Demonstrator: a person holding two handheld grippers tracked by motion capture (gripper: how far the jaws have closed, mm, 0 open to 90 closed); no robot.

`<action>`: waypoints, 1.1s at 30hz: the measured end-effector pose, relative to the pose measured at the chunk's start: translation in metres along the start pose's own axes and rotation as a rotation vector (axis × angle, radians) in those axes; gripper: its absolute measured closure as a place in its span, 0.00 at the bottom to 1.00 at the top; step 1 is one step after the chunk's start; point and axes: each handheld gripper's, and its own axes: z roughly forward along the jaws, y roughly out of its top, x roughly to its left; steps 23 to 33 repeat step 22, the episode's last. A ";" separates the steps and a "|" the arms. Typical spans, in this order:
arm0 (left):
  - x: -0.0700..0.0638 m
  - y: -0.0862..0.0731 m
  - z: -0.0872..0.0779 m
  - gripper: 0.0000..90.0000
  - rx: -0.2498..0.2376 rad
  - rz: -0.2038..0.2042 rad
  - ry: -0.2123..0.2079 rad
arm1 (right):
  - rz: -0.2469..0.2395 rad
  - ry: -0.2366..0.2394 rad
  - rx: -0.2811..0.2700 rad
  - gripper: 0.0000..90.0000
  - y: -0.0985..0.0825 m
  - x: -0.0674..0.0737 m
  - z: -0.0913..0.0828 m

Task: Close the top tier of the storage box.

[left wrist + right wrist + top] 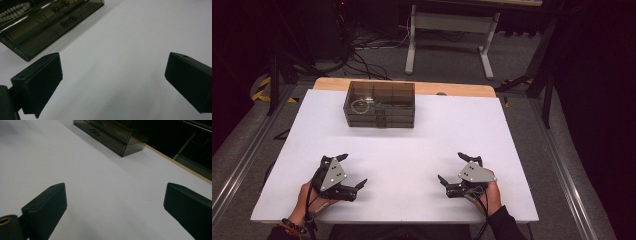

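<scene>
Drawer box (379, 104) beyond both hand-held grippers

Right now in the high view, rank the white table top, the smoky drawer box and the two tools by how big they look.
1. White table top, largest by far.
2. Smoky drawer box.
3. Left tool and right tool: they look alike in size, so no ranking between them.

I'm seeing dim light overall; the white table (422, 145) is glowing brightest mid-surface, while its surroundings are sinking into black. In both gripper views, soft shadows are pooling below and the near jaws are blurring slightly.
</scene>
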 end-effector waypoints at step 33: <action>0.005 -0.001 0.004 0.02 0.012 -0.015 -0.007 | 0.006 0.002 -0.002 0.06 -0.001 -0.003 -0.001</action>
